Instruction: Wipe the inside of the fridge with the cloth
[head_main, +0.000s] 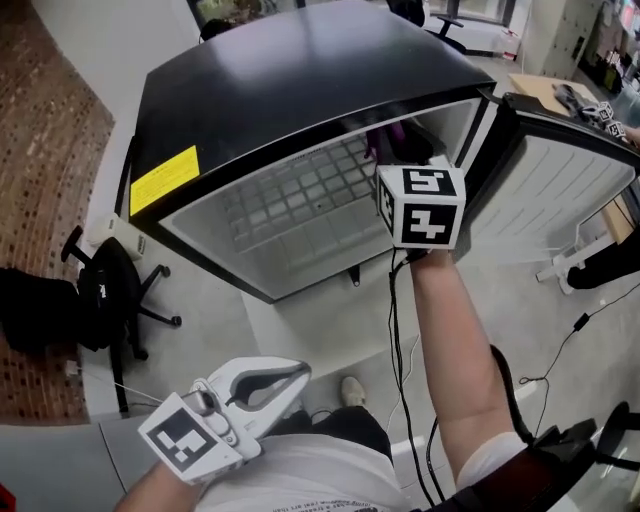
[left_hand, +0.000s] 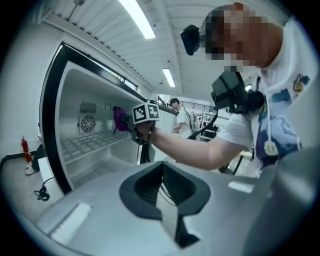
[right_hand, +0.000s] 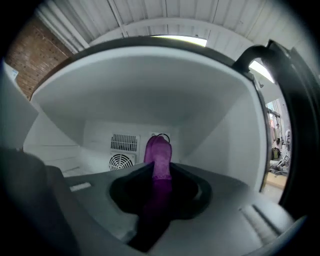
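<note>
- Cloth (right_hand: 159, 155) pinched in my right gripper (right_hand: 160, 176), sticking up, inside the fridge (right_hand: 225, 125).
- Back wall (right_hand: 95, 131) straight ahead of it, apart; right arm does the reach.
- Left gripper (left_hand: 162, 167) closed, empty, hanging well outside.

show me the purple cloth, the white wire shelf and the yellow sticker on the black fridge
purple cloth (right_hand: 159, 152), right gripper view, on the end sticking out past the jaws
white wire shelf (head_main: 300, 195), head view, middle of the grid
yellow sticker (head_main: 165, 178), head view, centre of the sticker

Fridge door (head_main: 565, 175) open, wire shelf (head_main: 300, 195) across cavity
</note>
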